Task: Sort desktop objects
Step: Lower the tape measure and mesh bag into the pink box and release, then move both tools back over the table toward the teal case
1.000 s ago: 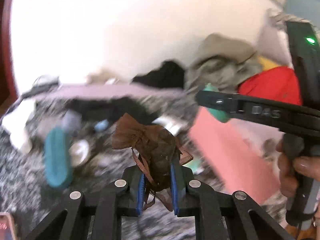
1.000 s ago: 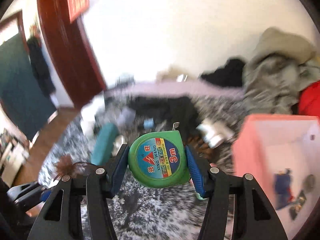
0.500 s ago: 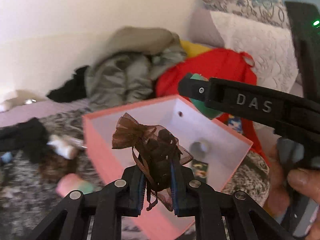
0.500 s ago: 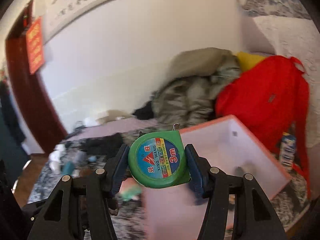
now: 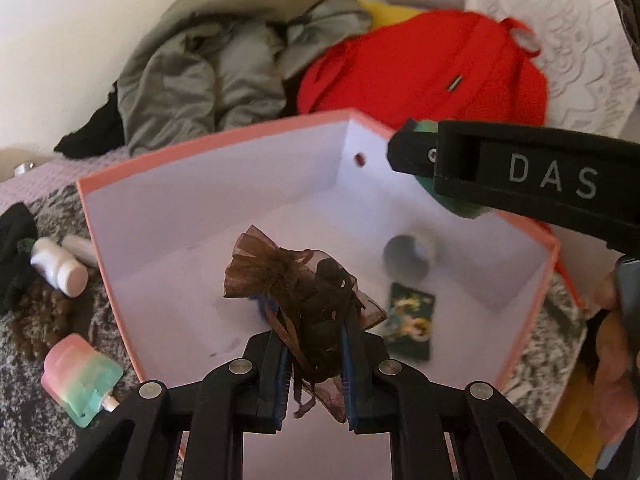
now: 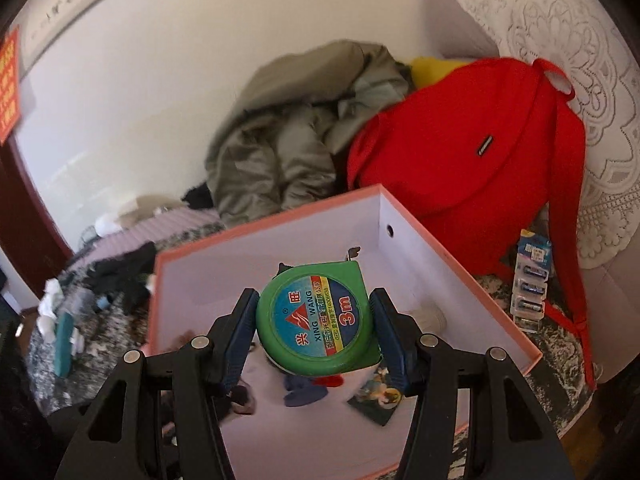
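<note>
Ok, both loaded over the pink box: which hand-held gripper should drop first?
Probably the left hand-held gripper: its brown organza pouch hangs over bare box floor; the right's tape measure sits above items.

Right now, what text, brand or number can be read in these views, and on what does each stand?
"DAS": right gripper side.
"XING WANG": green tape measure label.
"3m": same label.
Chinese print on that label: too small.
Red wall sign, battery pack, card in the pink box: unreadable.

Brown organza pouch (image 5: 308,300) and green tape measure (image 6: 316,320) held above open pink box (image 5: 224,136).
</note>
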{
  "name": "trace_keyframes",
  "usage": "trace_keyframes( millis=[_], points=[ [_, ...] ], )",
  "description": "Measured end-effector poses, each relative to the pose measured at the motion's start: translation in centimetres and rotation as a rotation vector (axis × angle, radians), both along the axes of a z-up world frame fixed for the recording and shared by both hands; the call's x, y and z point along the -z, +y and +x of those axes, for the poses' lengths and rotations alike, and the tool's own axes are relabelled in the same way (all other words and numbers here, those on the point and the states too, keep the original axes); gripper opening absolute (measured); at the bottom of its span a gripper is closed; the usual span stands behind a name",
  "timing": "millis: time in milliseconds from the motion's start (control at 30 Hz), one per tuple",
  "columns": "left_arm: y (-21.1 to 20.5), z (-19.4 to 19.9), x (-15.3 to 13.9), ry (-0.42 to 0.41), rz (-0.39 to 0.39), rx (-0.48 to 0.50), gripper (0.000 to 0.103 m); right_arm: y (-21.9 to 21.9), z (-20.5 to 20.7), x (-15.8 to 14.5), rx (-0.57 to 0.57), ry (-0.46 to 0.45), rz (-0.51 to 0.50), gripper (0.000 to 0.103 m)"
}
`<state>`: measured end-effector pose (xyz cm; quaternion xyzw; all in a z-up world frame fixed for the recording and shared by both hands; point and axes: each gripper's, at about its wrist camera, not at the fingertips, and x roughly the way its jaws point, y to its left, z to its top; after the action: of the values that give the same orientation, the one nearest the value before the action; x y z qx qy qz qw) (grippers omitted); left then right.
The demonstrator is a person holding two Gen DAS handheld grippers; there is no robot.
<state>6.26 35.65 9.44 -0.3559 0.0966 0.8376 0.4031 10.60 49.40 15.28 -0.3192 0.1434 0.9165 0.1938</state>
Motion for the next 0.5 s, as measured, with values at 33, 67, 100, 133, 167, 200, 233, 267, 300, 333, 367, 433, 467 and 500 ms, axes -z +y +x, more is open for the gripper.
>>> trace_keyframes(
  millis=[33,67,100,133,167,200,233,267,300,333,367,433,467,500],
  points=[
    [0.2,-0.2,0.4,-0.001,-0.015,-0.007,0.016,0.2,-0.4,0.5,0.001,-0.015,-0.006,0.06],
    [0.3,-0.3,0.8,-0.002,-0.03,-0.014,0.016,0.4,-0.9,0.9,0.003,-0.031,-0.012,0.06],
    [0.5,-0.4,1.0,-0.001,-0.042,-0.017,0.017,0.6,-1.3,1.4,0.004,-0.046,-0.018,0.06],
    [0.6,-0.4,1.2,0.0,-0.055,-0.021,0.023,0.8,-1.7,1.8,0.007,-0.058,-0.025,0.06],
    [0.7,-0.4,1.4,0.001,-0.068,-0.025,0.033,1.0,-1.9,2.1,0.011,-0.062,-0.032,0.06],
    [0.7,-0.3,1.2,0.001,-0.063,-0.031,0.062,1.1,-2.0,2.3,0.016,-0.061,-0.03,0.06],
    [0.7,-0.3,1.0,0.002,-0.059,-0.037,0.082,1.1,-2.1,2.2,0.024,-0.06,-0.019,0.061],
    [0.4,-0.1,0.5,0.013,-0.033,-0.05,0.09,1.0,-2.1,2.1,0.033,-0.06,0.002,0.065],
    [0.0,0.0,0.0,0.035,-0.017,-0.065,0.098,0.9,-2.1,2.0,0.042,-0.058,0.022,0.079],
    [-0.4,0.2,-0.7,0.063,-0.007,-0.084,0.099,0.8,-2.0,1.8,0.052,-0.053,0.038,0.088],
    [-0.9,0.4,-1.3,0.081,0.0,-0.097,0.099,0.6,-1.9,1.6,0.062,-0.048,0.054,0.089],
    [-1.8,0.2,-1.9,0.075,0.021,-0.112,0.099,0.5,-1.8,1.2,0.074,-0.042,0.062,0.088],
    [-2.4,0.0,-2.2,0.065,0.034,-0.122,0.099,0.5,-1.8,1.1,0.075,-0.035,0.052,0.088],
    [-2.8,-0.1,-2.4,0.06,0.039,-0.13,0.099,0.4,-1.8,0.9,0.078,-0.026,0.037,0.088]
  ],
)
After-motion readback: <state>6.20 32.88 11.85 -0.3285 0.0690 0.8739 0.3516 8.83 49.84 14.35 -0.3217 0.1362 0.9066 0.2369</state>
